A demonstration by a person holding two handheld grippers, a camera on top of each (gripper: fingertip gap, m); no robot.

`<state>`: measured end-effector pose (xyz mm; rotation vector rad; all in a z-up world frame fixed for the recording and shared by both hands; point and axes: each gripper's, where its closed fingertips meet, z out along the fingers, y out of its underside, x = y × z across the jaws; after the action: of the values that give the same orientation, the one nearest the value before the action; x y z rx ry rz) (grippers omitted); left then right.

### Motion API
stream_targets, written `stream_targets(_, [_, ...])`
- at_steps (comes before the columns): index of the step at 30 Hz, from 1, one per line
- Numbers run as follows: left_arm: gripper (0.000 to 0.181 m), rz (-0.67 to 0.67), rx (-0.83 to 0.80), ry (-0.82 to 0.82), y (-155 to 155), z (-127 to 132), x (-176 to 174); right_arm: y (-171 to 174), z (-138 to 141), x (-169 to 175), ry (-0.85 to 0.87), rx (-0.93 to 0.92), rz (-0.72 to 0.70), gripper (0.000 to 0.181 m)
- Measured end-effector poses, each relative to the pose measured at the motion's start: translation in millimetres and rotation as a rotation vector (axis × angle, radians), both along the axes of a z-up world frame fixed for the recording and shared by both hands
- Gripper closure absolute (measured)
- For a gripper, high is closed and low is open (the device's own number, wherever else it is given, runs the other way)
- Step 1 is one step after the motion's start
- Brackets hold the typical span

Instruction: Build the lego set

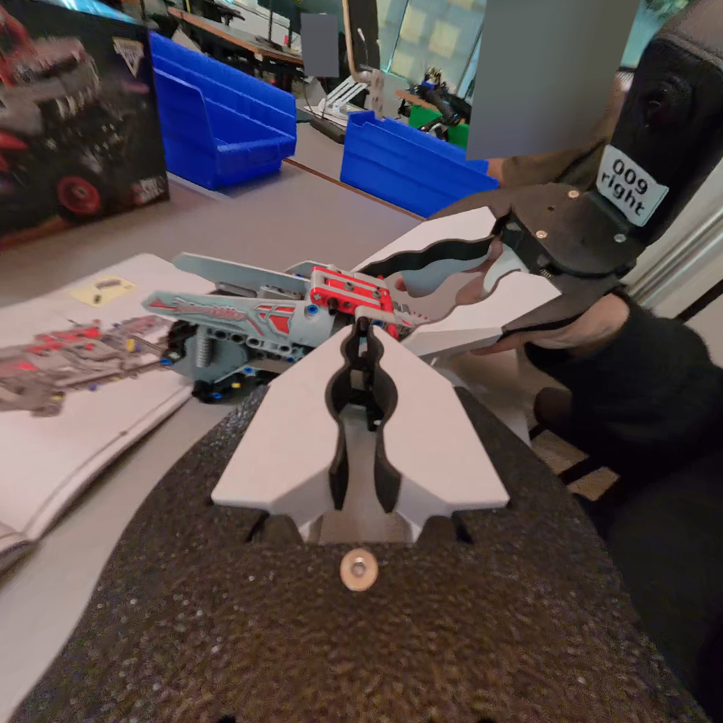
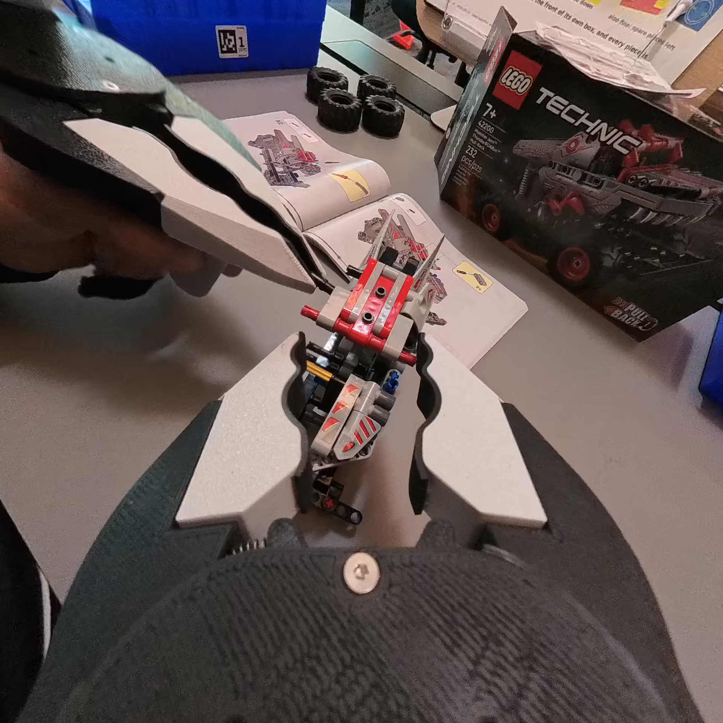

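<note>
The left gripper [image 1: 364, 332] has its white fingers pinched nearly together on a small black pin [image 1: 364, 324], whose tip meets the underside of the red and grey frame on top of the lego truck model [image 1: 250, 324]. In the right wrist view this gripper [image 2: 313, 283] comes in from the upper left, angled down toward the desk, with a hand [image 2: 98, 242] wrapped under its body.

The right gripper [image 2: 360, 348] has its fingers spread wide on either side of the model's [image 2: 364, 352] front end; whether its dark pads actually press on the sides cannot be told. From the left wrist view the same gripper [image 1: 395, 289] reaches in from the right, held by a hand in a dark sleeve [image 1: 567, 332].

The model sits near the middle of the desk [image 2: 547, 410], partly over the open instruction booklet [image 2: 461, 297]. Its long axis runs away from the right gripper toward the booklet, the nose with red-striped grey panels pointing back at that gripper and two grey fins rising at the far end.

Two blue bins [image 1: 223, 129] [image 1: 403, 164] stand toward the desk's far edge in the left wrist view; what they hold is not visible. The set's box [image 2: 587, 187] stands at the right side of the desk in the right wrist view, its top torn open. Four black tyres [image 2: 356, 101] sit clustered beyond the booklet.
</note>
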<state>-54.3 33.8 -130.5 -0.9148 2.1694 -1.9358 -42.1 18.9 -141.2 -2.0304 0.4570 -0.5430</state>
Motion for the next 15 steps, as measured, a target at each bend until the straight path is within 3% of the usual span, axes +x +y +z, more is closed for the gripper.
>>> stream_targets(2, [0.180,0.023,-0.057,0.015,-0.7,0.8,1.4,3.5,1.2,-1.0,0.021,0.032,-0.004,0.127])
stream_targets(4, [0.180,0.048,0.004,-0.059,-0.8,1.6,3.2,1.2,1.6,2.9,0.015,0.031,-0.041,0.134])
stream_targets(7, [0.180,0.059,0.047,-0.116,-1.1,1.7,4.5,0.7,-1.2,2.0,-0.020,-0.040,-0.027,0.130])
stream_targets(15, [0.179,0.059,0.143,-0.269,2.1,2.0,0.6,2.8,-1.0,-1.8,-0.016,-0.018,0.000,0.126])
